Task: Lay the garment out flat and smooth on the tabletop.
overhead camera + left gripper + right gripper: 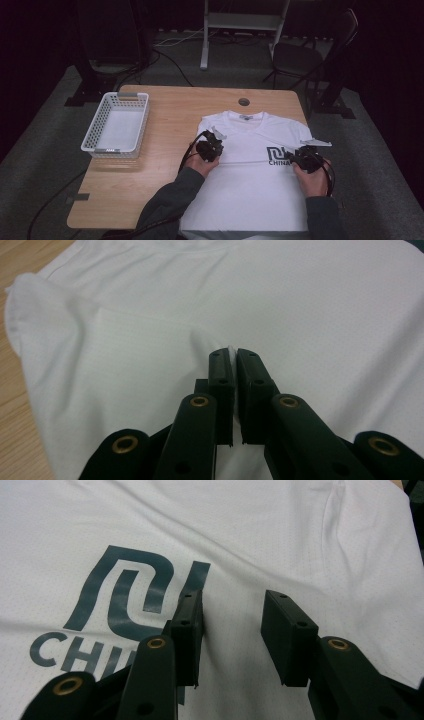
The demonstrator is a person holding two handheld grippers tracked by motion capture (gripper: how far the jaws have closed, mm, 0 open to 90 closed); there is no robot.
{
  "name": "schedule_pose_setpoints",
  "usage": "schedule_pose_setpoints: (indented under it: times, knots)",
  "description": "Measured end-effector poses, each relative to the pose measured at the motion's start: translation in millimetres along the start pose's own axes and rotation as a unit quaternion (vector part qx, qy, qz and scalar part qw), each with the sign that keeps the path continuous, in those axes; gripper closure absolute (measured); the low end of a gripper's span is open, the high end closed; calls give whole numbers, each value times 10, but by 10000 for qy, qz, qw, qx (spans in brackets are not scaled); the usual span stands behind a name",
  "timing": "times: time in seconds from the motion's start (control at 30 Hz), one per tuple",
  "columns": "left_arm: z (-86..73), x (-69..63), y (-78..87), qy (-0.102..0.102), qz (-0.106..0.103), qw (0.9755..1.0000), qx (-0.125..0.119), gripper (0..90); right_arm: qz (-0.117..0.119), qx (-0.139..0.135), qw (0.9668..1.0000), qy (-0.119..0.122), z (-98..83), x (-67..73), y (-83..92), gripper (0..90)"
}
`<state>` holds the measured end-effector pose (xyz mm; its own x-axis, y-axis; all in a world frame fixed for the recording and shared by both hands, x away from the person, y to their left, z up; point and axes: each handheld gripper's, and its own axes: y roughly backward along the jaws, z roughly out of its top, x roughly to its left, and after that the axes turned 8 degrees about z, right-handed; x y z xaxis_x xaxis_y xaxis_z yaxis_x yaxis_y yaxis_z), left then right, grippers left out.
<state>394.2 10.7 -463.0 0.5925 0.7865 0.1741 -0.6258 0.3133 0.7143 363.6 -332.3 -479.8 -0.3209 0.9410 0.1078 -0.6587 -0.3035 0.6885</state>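
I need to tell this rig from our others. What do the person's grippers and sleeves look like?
Both the left gripper and the right gripper are black, with flat rectangular pads, brass-coloured rivets on the linkages and trailing black cables. The left carries a grey three-cornered plate. The sleeves are dark grey.

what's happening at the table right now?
A person is working on a white T-shirt spread flat on the wooden table, a gripper in each hand. The left gripper has pinched a small fold of the shirt's fabric, near the left sleeve in the high view. The right gripper sits open over the dark printed logo, not gripping yet. A white basket stands at the table's left side.
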Motion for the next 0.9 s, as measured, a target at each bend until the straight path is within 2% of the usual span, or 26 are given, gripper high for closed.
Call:
schedule_pose_setpoints:
  times: [0.17,0.23,0.5,0.9]
  knots:
    - [-48,65,35,52,28,10000,-21,868,1,-6,10000,3,-2,0,0,603]
    - [-84,140,72,116,85,9999,-47,869,0,-8,10000,6,-3,-1,0,603]
    - [-136,295,143,330,191,9992,-114,869,2,-13,10000,-2,-5,0,1,602]
    - [-253,561,221,557,392,9976,-116,869,5,-7,10000,16,-3,-3,0,603]
